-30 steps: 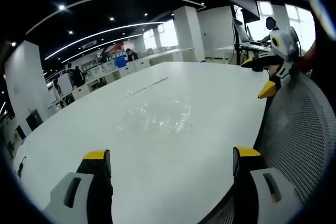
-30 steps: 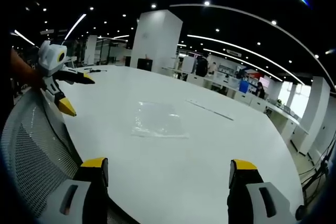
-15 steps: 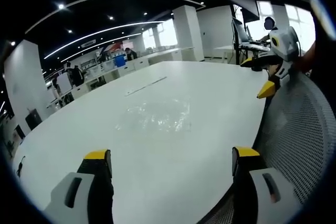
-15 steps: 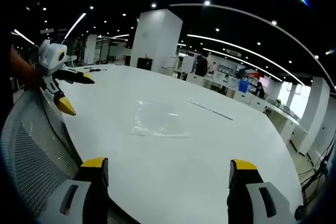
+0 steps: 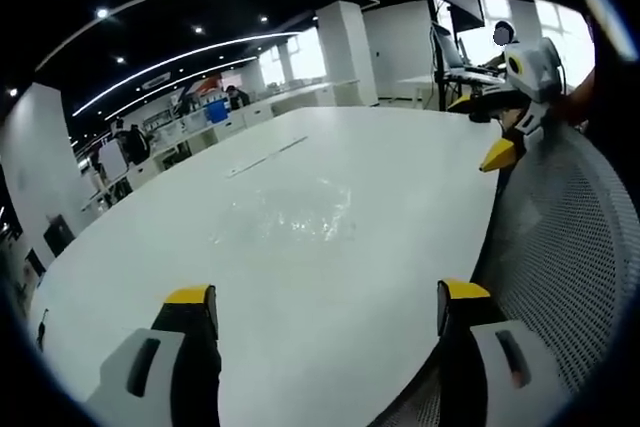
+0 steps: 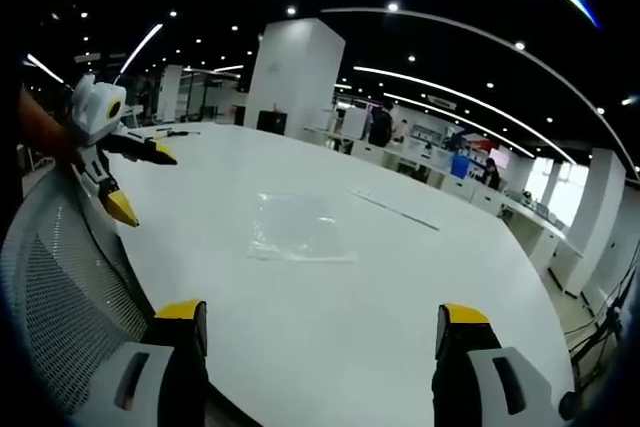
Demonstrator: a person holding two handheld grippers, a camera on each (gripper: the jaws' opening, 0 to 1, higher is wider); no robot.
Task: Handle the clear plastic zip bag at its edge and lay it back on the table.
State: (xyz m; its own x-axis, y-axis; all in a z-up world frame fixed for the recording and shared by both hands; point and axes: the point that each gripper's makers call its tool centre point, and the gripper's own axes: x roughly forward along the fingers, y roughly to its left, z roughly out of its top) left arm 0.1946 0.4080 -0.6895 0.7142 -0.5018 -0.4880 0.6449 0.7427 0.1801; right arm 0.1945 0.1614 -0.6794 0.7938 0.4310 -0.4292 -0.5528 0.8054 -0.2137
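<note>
A: Where is the zip bag [image 6: 296, 228]?
B: Flat mid-tabletop [image 6: 330, 327], well ahead of both hand-held grippers, left [image 5: 325, 312] and right [image 6: 322, 325], jaws spread, empty.
A: Best approach?
B: Probably low, pinching one edge only.

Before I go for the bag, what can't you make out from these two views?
- Clear zip bag: its zip edge is too faint to pick out in either view; in the left gripper view only glare on the table.
- Mesh chair back hides the near table edge.
</note>
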